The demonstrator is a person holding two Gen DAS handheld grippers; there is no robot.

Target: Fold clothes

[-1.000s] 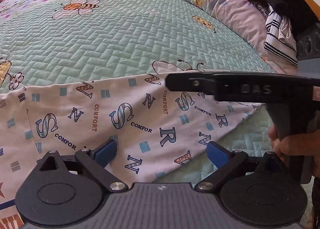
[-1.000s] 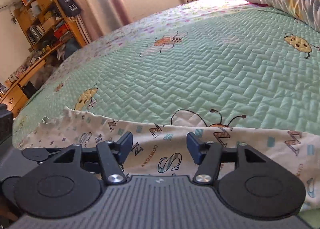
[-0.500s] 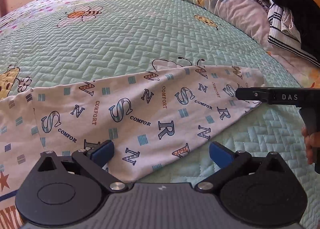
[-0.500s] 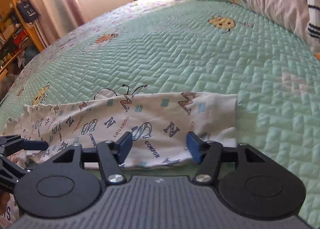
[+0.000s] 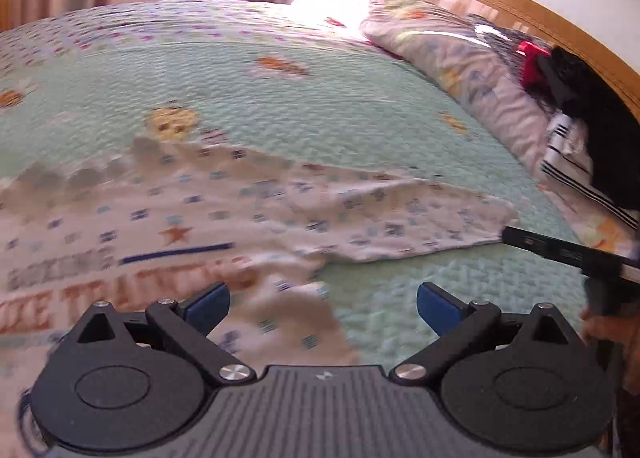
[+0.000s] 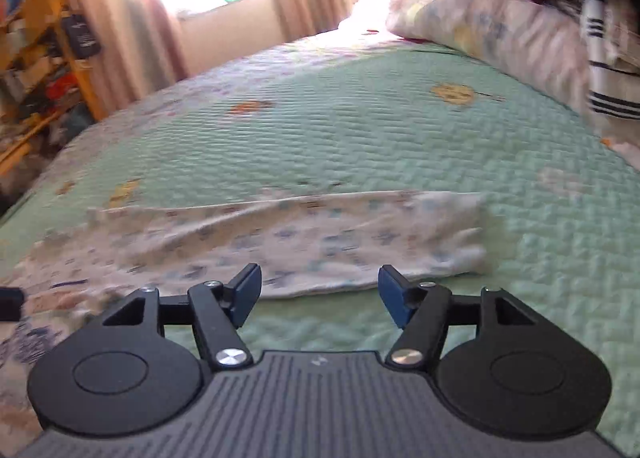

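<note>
Nearest the left wrist camera, the left gripper [image 5: 322, 308] hangs with its 2 blue-padded jaws spread wide and nothing between them, low over the near edge of the printed garment [image 5: 248, 218]; nearest the right wrist camera, the right gripper [image 6: 320, 294] is likewise wide open and empty, its pads hovering above bare green quilt [image 6: 360, 130] just short of the cloth's edge; the garment, a pale piece with small blue marks, a star and large orange lettering, lies spread flat on the quilted bedspread, its sleeve [image 6: 340, 238] stretched out to the right and ending in a blunt cuff; in the left view the tip of the right gripper appears at the right edge just beside that cuff, with part of a hand [image 5: 604, 328] on its grip below; both views are smeared with motion blur, so the printed letters cannot be read; further back along the right side lies a patterned pillow [image 5: 460, 54], with a heap of black, red and striped clothes [image 5: 576, 106] against the wooden headboard [image 5: 500, 6]; farthest off, curtains [image 6: 160, 18] frame a bright window and a cluttered wooden shelf [image 6: 44, 58] stands at the left.
</note>
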